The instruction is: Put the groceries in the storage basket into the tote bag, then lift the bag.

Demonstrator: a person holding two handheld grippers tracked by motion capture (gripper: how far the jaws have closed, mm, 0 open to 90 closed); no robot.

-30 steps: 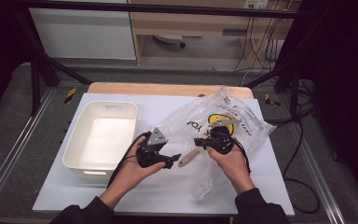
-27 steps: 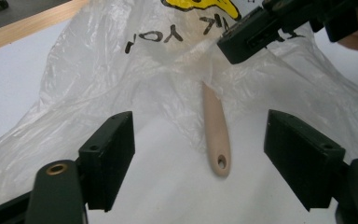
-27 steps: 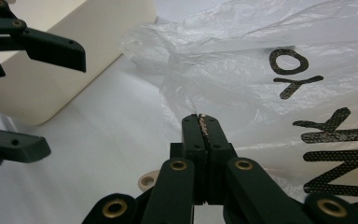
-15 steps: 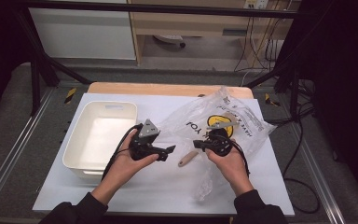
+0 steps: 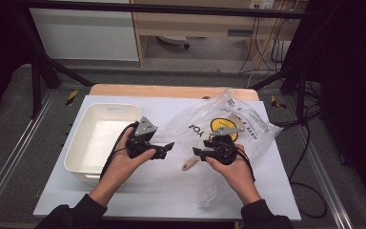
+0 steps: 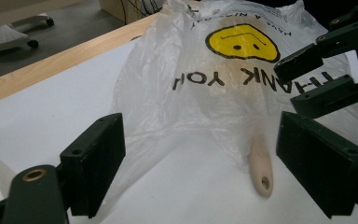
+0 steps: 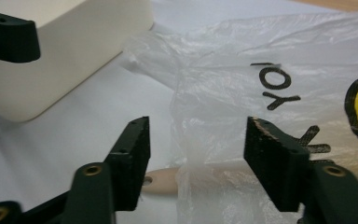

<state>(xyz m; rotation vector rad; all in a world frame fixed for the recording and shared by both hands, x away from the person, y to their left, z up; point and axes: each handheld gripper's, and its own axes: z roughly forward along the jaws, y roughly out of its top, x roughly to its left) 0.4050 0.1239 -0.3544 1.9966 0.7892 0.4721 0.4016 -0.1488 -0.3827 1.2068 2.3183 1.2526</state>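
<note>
Far left in the high view: a white bin (image 5: 100,143) on the white table sheet (image 5: 162,191), nothing visible inside. Just right of its near corner: the left gripper (image 5: 167,146), held above the sheet, aimed right at the bag. Jaws spread wide in the left gripper view, nothing between them but air, the bag's mouth lying ahead.

Centre: a wooden handle (image 5: 189,164) with a small hole near its tip, poking out of the bag's open edge onto the sheet; same handle (image 6: 261,165) ahead of the left jaws, and its tip (image 7: 161,183) low between the right jaws. Rest of the utensil hidden under crumpled film, so cannot tell what kind.

Right of centre: the right gripper (image 5: 196,152), pointed left, hovering at the bag's edge over the handle. Its 2 jaws also parted, clamped on nothing.

Further right: the clear plastic bag (image 5: 228,126) with a yellow smiley and printed lettering, lying flat and wrinkled toward the table's right side.

Judged progress: early. Likely aim is getting the utensil out of the bag and perhaps into the bin. Done: both grippers lined up at the bag's mouth. Left: gripping bag and handle, pulling the utensil free, placing it.
</note>
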